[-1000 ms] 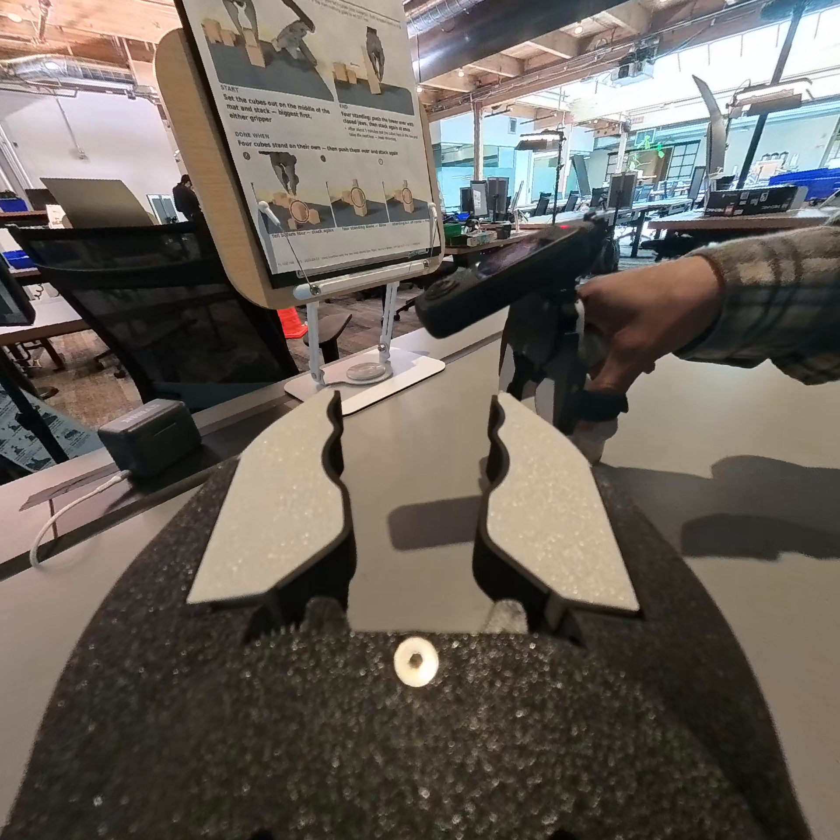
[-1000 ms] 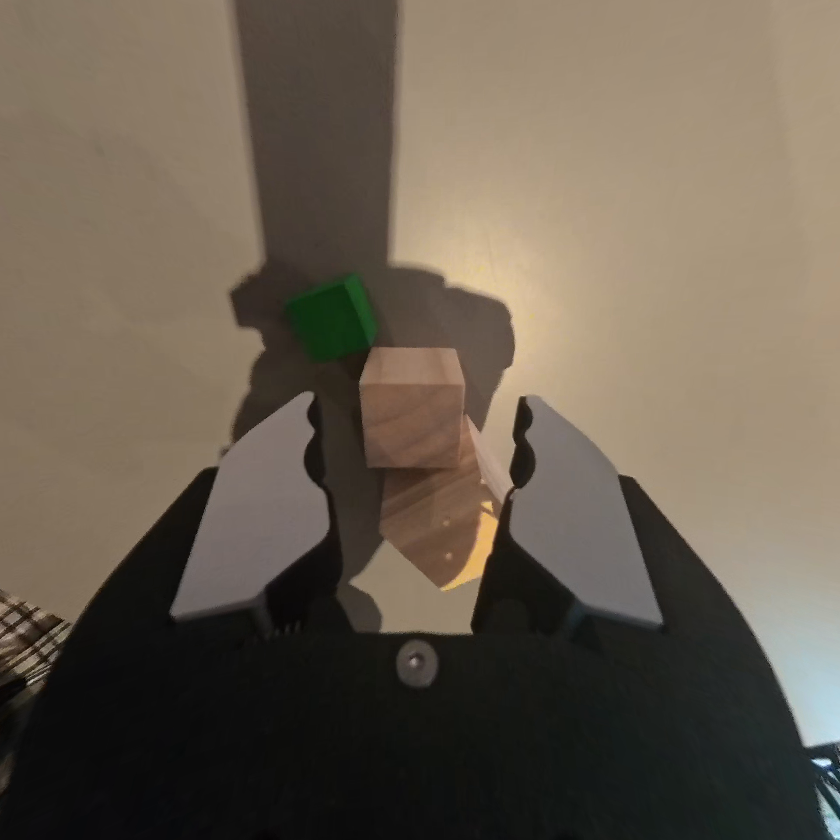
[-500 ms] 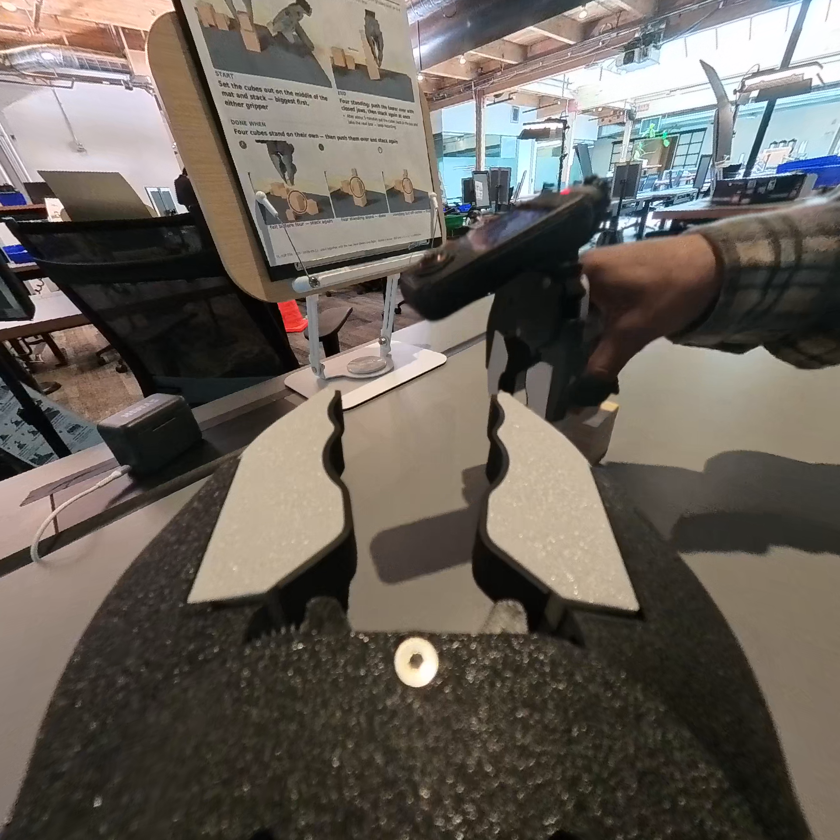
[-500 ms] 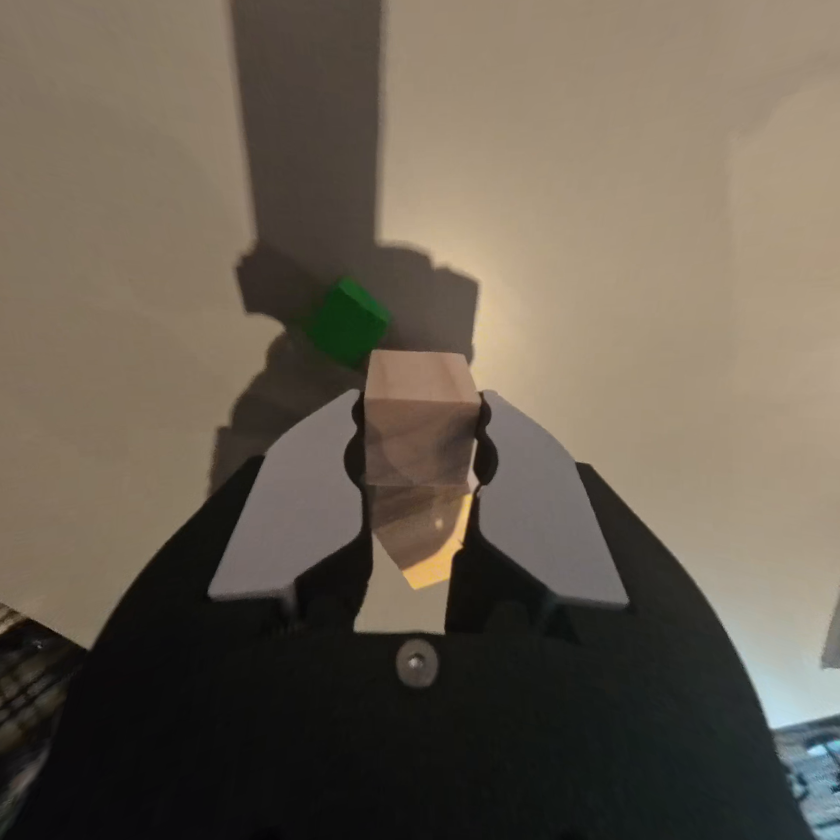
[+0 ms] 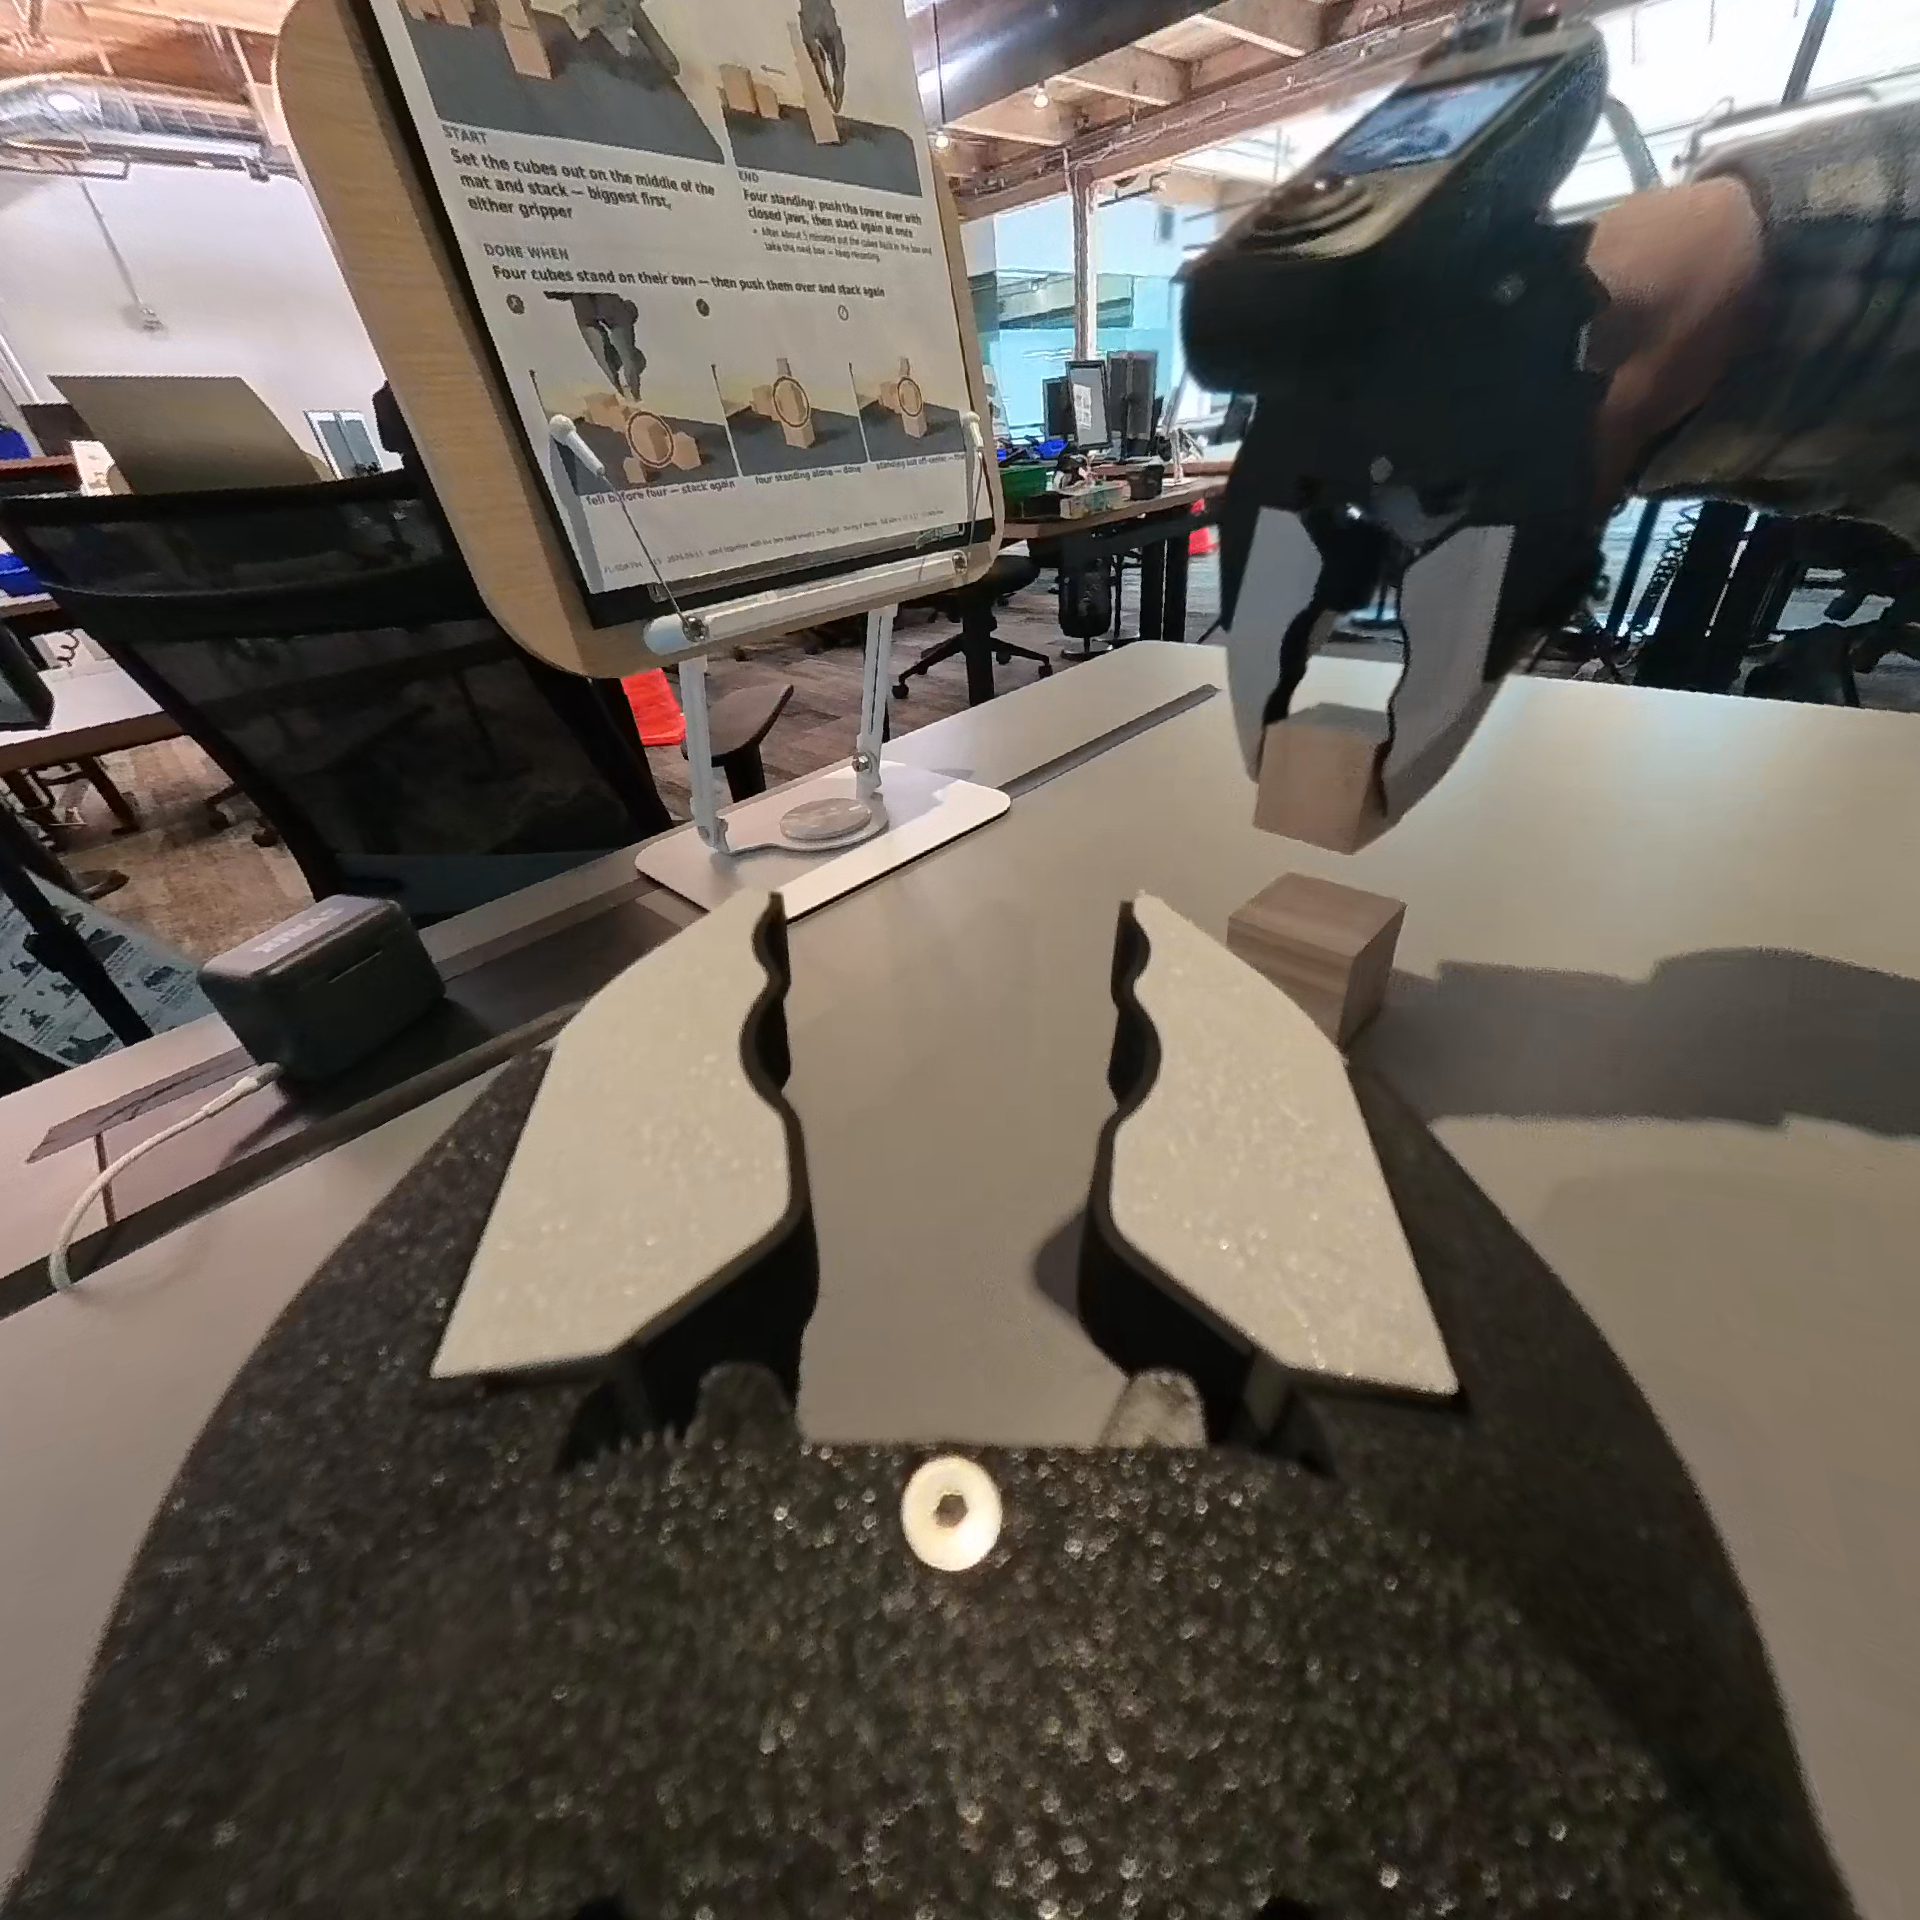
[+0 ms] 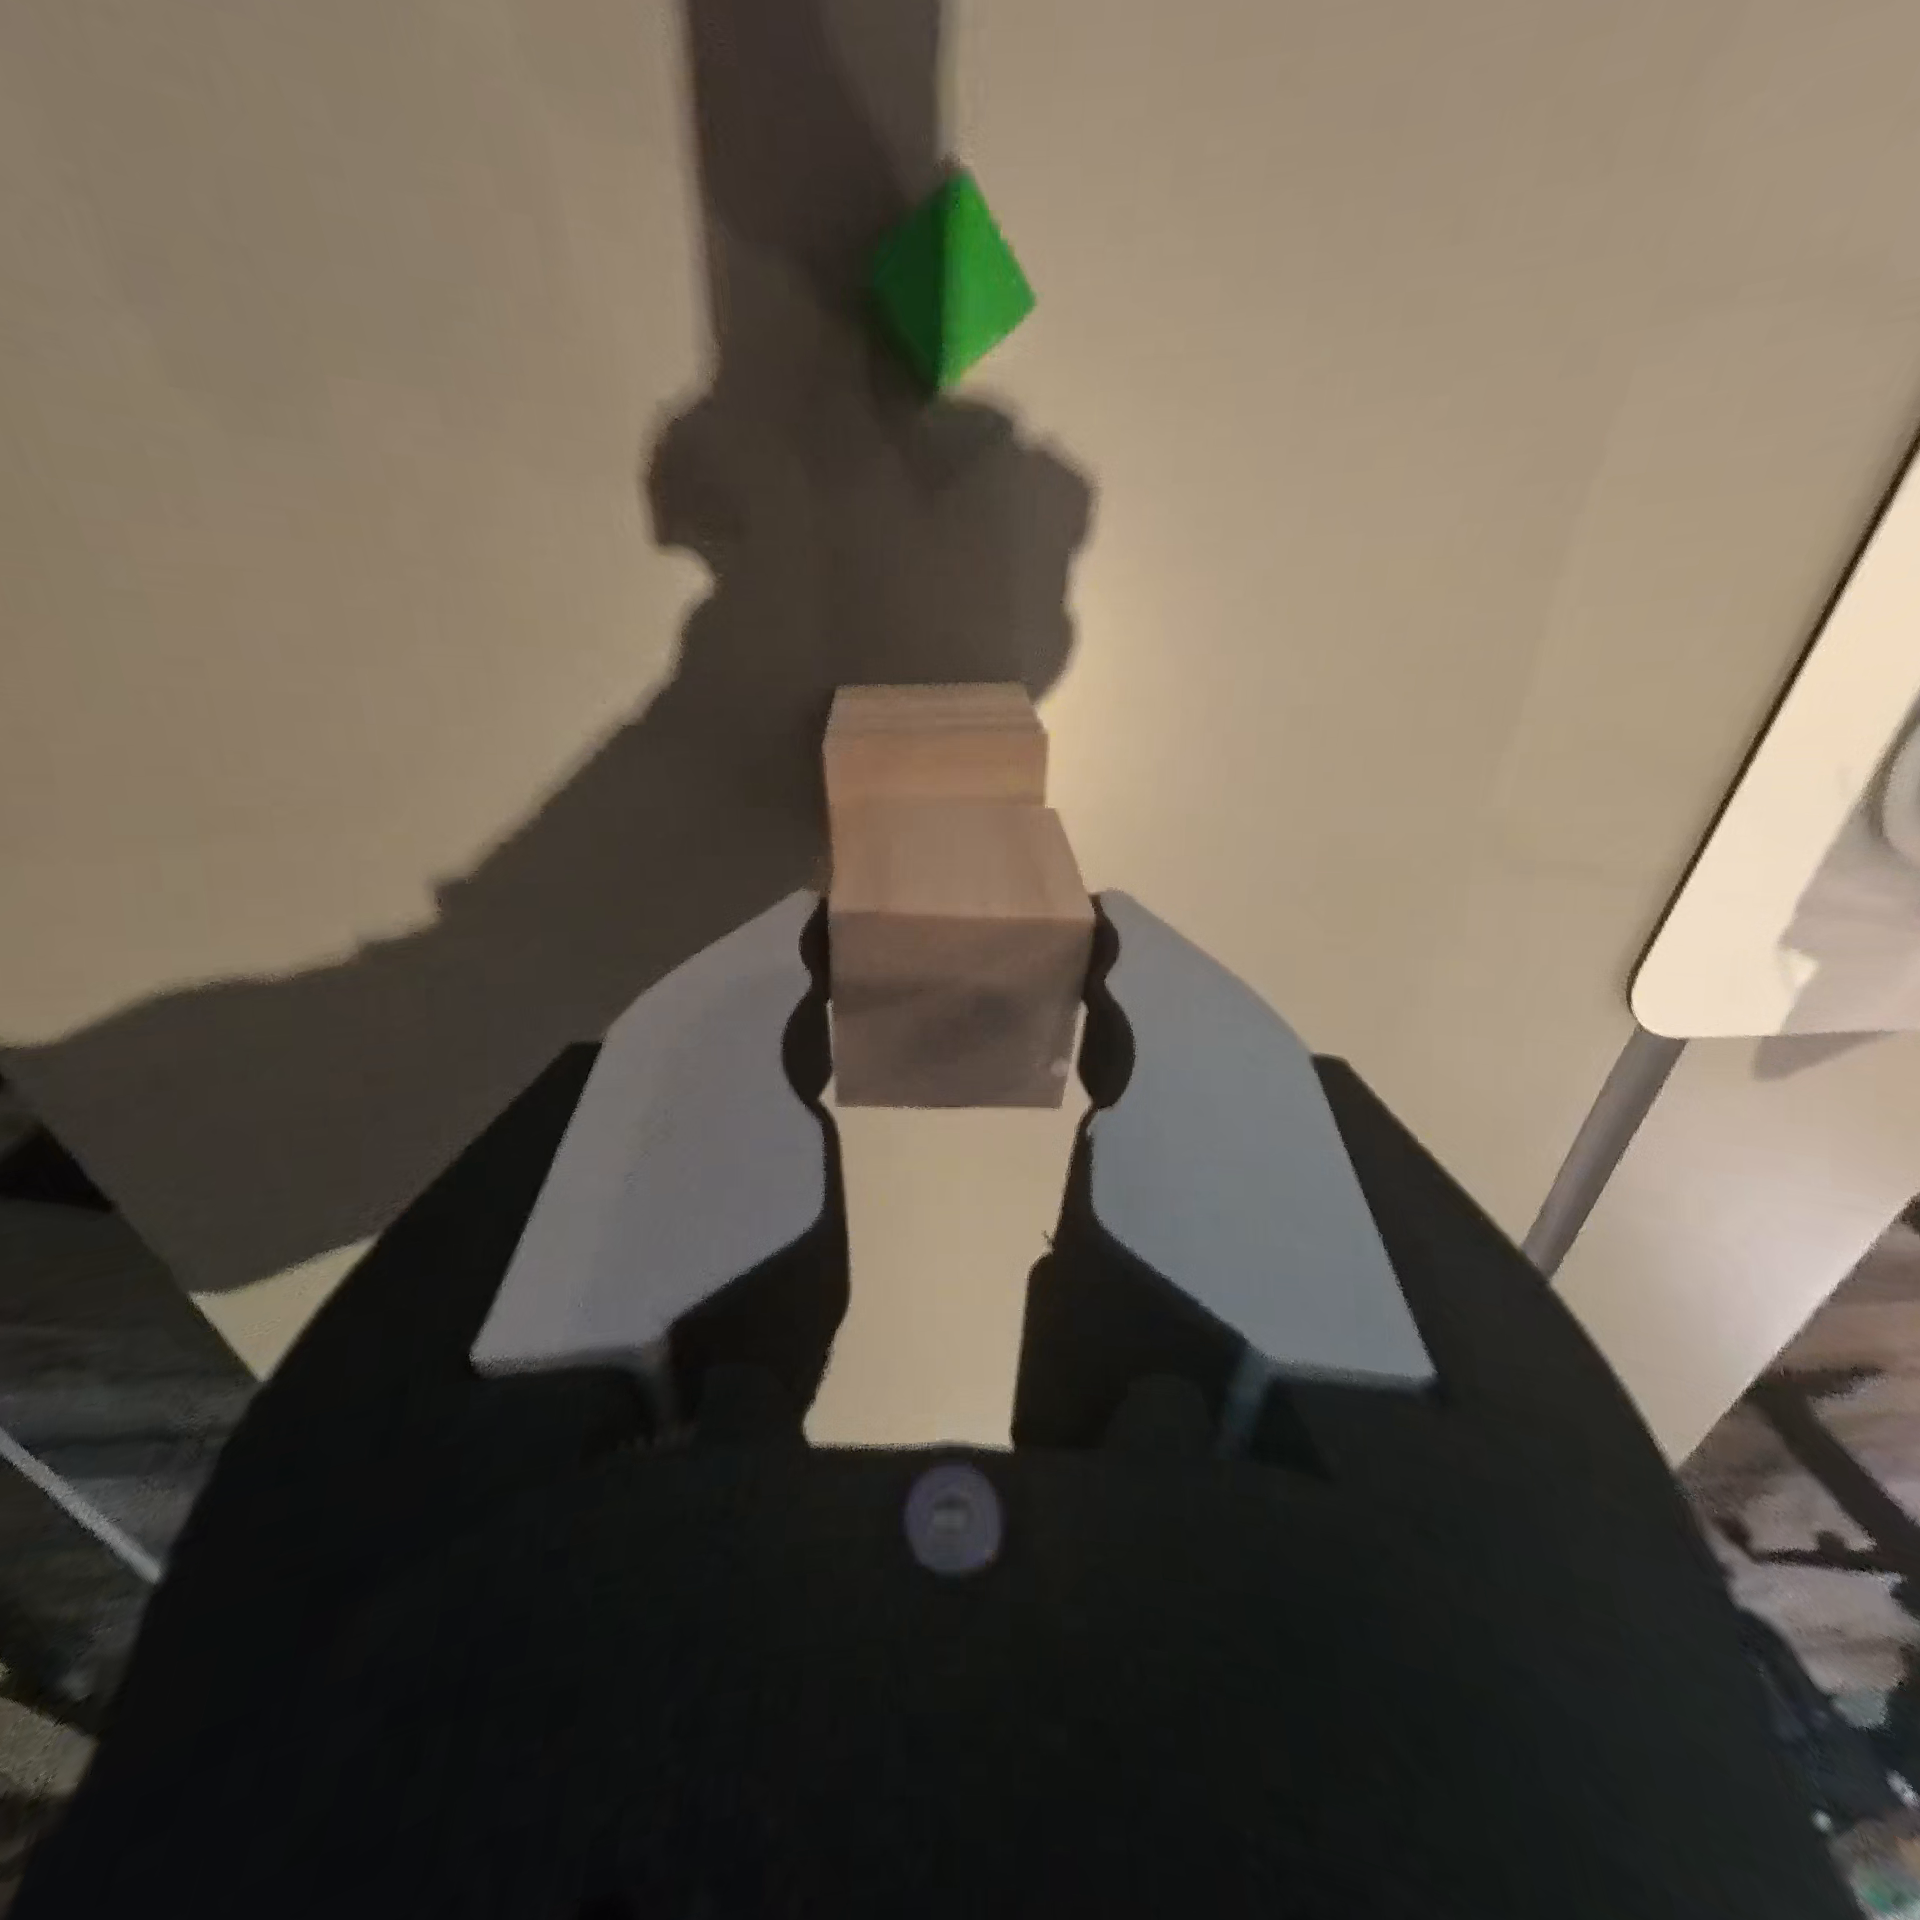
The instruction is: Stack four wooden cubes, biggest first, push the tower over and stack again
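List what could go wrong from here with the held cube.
1. The right tongs hold the cube only at their tips, so it may slip or twist.
2. It hangs clear above the lower cube; released from there, it could bounce off.
3. A green cube lies nearby; a falling cube might knock it.

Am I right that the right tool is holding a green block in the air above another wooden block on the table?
Not quite: the block in the right tool is plain wood, not green. The left wrist view shows it held in the air above the other wooden block on the table. The green block lies apart on the table, seen in the right wrist view.
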Demonstrator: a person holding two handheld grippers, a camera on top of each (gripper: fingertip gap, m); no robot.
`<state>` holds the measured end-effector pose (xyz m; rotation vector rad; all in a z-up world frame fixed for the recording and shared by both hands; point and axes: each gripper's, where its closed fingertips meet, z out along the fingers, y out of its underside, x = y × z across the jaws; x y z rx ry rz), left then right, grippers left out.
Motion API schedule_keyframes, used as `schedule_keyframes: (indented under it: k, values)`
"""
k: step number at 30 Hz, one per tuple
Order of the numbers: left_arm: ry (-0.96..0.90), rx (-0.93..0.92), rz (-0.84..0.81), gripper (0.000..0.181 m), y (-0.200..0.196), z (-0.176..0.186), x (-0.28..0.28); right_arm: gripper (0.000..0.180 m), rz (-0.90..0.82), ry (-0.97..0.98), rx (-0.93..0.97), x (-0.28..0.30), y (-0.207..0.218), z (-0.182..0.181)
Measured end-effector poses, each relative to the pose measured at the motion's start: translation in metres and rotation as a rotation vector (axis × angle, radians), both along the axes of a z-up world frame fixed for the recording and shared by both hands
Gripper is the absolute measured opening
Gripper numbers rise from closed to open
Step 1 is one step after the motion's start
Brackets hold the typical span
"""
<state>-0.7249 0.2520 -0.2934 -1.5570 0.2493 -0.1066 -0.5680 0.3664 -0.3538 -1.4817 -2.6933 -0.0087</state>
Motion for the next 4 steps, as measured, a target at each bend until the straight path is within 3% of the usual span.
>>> schedule_keyframes:
  k: [1,4]
  values:
    - [0.002,-0.005,0.001,0.06,0.0005,-0.0012,-0.0001,0.044,0.017,0.002,-0.006,0.0023,-0.0006,-0.0029]
    - [0.004,-0.016,0.002,0.059,0.002,-0.0049,-0.0001,0.044,0.046,0.006,0.0,0.0047,0.0024,-0.0109]
